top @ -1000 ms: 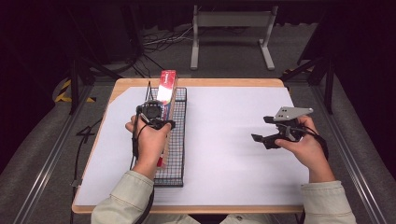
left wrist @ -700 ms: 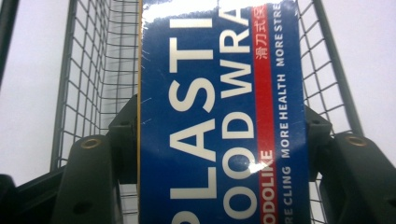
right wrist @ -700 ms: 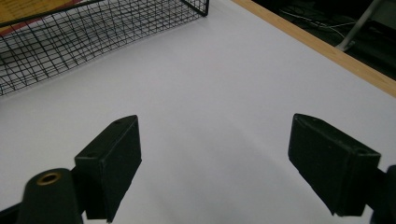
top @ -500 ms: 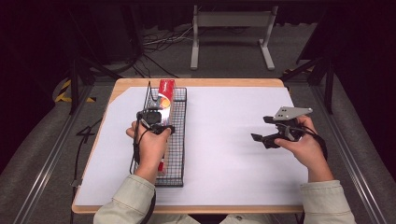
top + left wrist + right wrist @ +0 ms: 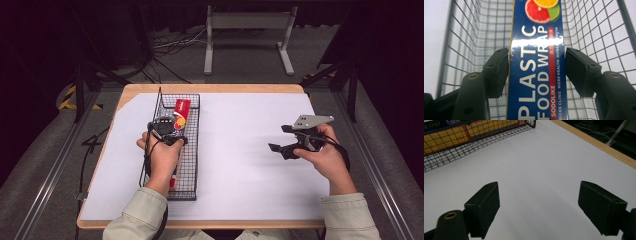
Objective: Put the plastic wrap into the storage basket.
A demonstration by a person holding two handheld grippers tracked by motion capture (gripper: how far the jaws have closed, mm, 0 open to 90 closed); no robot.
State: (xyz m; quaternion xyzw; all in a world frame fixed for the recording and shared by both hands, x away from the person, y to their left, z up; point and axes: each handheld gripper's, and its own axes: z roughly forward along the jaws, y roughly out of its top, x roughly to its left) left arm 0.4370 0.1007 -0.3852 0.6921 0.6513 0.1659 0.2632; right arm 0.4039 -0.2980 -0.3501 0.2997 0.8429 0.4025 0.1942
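Where the box point(image 5: 180, 116) stood tall out of the basket point(image 5: 192, 150) a second ago, it now leans lower, with its red top end pointing to the far end of the basket. The left gripper point(image 5: 166, 131) has come back a little toward the person too, and the left hand point(image 5: 161, 159) is over the basket's middle. In the left gripper view the box point(image 5: 537, 72) runs straight up between the two black jaws — it is blue, with fruit pictures and the words PLASTIC FOOD WRAP. The jaws have just been closing, and they pinch the box from both sides, the left one flat on its edge and the right one at the other edge. Wire walls of the basket point(image 5: 469, 45) rise on both sides of the box.

Over on the right, nothing has changed. The right gripper point(image 5: 289, 145) hangs above the white table point(image 5: 240, 150), well apart from the basket, in the same spot as before. Its jaws are spread wide with nothing between them — just bare table point(image 5: 541, 170) under them.
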